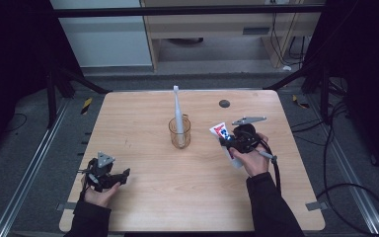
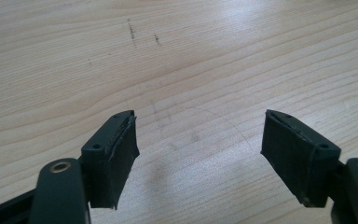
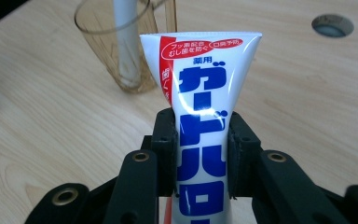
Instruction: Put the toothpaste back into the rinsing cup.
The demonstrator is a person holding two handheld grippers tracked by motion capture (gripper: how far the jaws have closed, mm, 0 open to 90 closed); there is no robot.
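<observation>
A white toothpaste tube with blue and red print sits between the jaws of my right gripper, whose pads press on its sides. In the high view the tube is lifted off the wooden table, flat end up, right of centre, in my right gripper. A clear amber cup stands at the table's middle with a white toothbrush upright in it; the cup lies just beyond the tube. My left gripper rests at the front left; its jaws stand wide apart over bare wood.
A round grey grommet sits in the table top at the back right, also the grommet beyond the tube. Black cables trail from the right gripper over the table's right edge. Dark frame bars stand around the table.
</observation>
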